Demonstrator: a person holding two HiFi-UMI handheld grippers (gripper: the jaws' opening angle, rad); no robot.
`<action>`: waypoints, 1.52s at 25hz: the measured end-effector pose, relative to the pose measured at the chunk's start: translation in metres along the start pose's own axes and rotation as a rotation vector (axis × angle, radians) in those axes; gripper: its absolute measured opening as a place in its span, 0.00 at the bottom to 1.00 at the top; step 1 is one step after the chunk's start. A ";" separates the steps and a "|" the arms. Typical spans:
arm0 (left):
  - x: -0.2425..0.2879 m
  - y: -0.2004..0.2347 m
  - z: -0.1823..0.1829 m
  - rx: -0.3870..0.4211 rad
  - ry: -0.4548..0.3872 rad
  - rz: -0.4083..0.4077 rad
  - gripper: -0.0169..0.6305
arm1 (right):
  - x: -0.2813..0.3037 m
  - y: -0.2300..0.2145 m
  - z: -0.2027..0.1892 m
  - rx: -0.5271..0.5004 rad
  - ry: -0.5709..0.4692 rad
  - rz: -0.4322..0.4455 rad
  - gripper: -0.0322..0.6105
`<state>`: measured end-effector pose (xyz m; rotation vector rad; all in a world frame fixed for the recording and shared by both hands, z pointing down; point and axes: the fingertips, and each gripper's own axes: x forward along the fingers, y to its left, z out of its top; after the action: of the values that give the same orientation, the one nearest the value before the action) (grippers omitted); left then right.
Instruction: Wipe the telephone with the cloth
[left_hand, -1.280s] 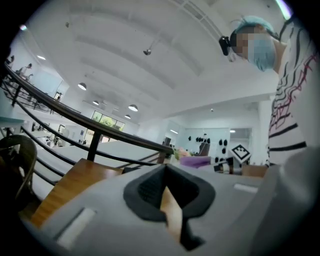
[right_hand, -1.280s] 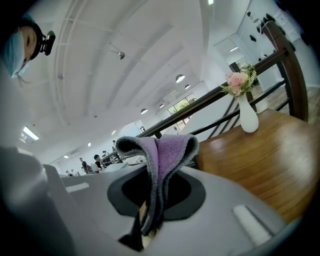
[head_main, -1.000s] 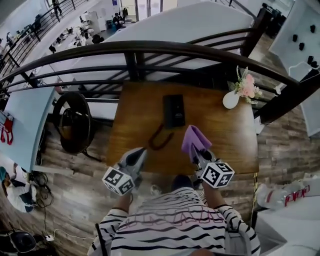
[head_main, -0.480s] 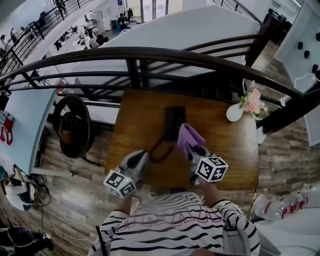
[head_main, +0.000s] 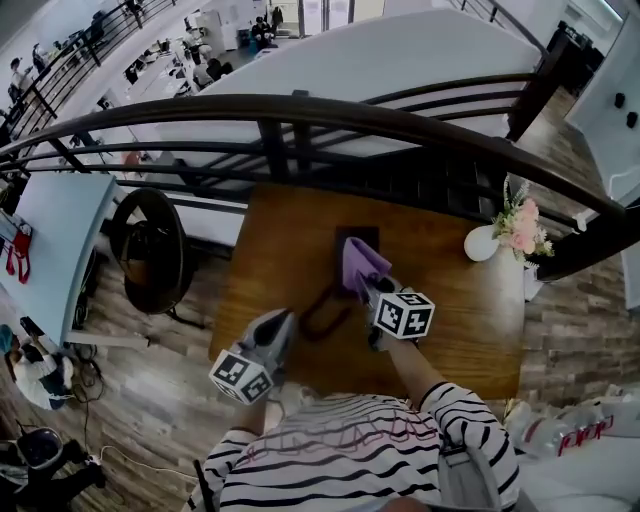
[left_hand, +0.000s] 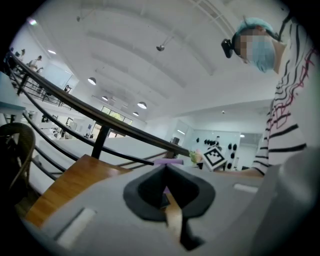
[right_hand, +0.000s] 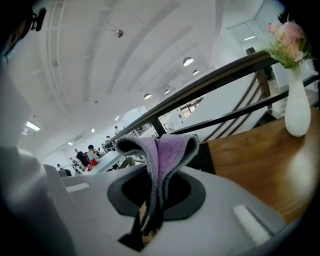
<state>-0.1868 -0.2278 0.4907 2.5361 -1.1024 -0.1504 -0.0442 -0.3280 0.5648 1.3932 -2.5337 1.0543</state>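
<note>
A black telephone (head_main: 350, 236) lies flat on the wooden table (head_main: 280, 240), and only its far end shows. The purple cloth (head_main: 361, 261) covers the rest of it. My right gripper (head_main: 366, 284) is shut on the cloth, which sticks up out of the jaws as a folded tuft (right_hand: 167, 147). The telephone's dark red cord (head_main: 320, 312) loops toward the table's near edge. My left gripper (head_main: 284, 320) hangs over that near edge, left of the cord, shut with nothing in it. From the left gripper view the cloth (left_hand: 168, 161) shows just past the shut jaws.
A white vase (head_main: 482, 243) with pink flowers (head_main: 521, 224) stands at the table's right end, also in the right gripper view (right_hand: 297, 107). A dark railing (head_main: 300, 105) runs behind the table. A black round chair (head_main: 148, 245) sits to the left.
My right gripper has carried the cloth forward and left, from the table's near middle onto the telephone. The left gripper has stayed near the front edge.
</note>
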 end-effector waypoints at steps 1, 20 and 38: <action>0.002 0.002 -0.001 -0.002 0.002 0.007 0.03 | 0.010 -0.003 0.000 0.000 0.011 0.003 0.11; 0.013 0.010 -0.015 -0.020 0.027 0.055 0.03 | 0.085 -0.075 -0.007 0.026 0.134 -0.095 0.11; 0.041 -0.006 -0.023 -0.021 0.057 -0.035 0.03 | 0.018 -0.147 0.014 0.048 0.093 -0.267 0.11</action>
<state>-0.1492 -0.2467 0.5118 2.5257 -1.0302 -0.0977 0.0614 -0.4018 0.6392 1.5984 -2.1957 1.1059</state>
